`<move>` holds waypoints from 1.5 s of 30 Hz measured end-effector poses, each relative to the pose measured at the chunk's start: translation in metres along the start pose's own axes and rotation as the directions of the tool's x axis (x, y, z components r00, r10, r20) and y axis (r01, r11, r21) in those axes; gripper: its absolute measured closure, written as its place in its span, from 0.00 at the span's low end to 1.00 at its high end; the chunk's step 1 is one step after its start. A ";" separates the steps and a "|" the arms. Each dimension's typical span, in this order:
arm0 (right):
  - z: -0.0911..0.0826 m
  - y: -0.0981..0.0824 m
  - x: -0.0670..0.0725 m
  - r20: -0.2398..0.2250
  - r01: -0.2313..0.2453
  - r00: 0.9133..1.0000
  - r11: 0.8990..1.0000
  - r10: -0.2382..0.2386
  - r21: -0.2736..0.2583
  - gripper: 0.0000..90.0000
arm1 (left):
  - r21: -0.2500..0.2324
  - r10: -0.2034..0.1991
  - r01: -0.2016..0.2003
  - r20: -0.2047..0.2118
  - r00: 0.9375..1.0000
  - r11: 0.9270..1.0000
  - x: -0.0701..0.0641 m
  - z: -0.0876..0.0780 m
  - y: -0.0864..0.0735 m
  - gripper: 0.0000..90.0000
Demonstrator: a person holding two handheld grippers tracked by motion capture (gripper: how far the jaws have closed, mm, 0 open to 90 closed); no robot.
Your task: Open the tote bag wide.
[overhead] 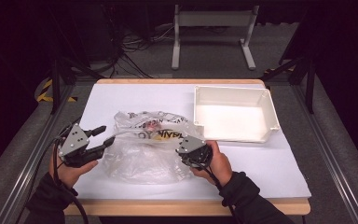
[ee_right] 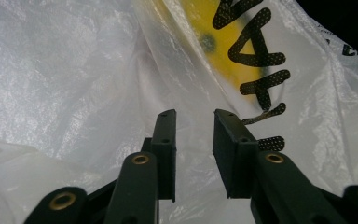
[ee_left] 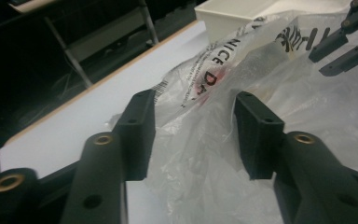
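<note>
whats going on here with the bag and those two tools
A person is working a clear plastic bag with printed lettering, lying crumpled on the white table, using a hand-held tool in each hand. The left tool sits at the bag's left edge with its jaws apart, film lying between them but not pinched. The right tool is pushed against the bag's right side, jaws narrowly apart. A white bin stands behind the bag to the right; nothing shows inside it.

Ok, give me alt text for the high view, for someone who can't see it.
A person holds a two-jaw tool in each hand at the near edge of a crumpled clear plastic bag with yellow and black print: left tool open beside it, right tool against it. The bag lies on a white table, an empty white bin behind it.
</note>
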State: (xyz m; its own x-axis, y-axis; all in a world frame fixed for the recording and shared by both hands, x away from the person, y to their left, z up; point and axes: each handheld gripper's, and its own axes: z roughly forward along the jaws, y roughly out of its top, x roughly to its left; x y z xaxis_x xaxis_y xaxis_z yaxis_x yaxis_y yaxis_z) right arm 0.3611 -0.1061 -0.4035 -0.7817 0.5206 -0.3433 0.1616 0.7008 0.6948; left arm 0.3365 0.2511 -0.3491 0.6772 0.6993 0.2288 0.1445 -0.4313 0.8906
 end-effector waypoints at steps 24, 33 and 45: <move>0.008 0.006 -0.007 -0.032 -0.036 0.999 0.999 0.035 -0.016 0.94 | -0.004 0.211 -0.219 0.280 0.937 0.976 -0.080 -0.003 0.020 0.60; 0.008 0.006 -0.009 -0.035 -0.039 0.999 0.999 0.038 -0.022 0.95 | 0.232 0.170 -0.237 0.277 0.946 0.944 -0.080 0.043 -0.015 0.71; -0.022 0.016 -0.012 -0.125 -0.052 0.992 0.991 0.037 -0.123 0.80 | 0.241 0.059 -0.114 0.227 0.972 0.964 -0.051 0.051 -0.027 0.70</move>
State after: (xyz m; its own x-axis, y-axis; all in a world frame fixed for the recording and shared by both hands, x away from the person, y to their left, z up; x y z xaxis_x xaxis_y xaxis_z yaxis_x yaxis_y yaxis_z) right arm 0.3599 -0.1117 -0.3743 -0.8443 0.4811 -0.2361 0.1266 0.6072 0.7844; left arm 0.3348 0.1973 -0.4048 0.8304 0.5253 0.1856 0.2355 -0.6329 0.7376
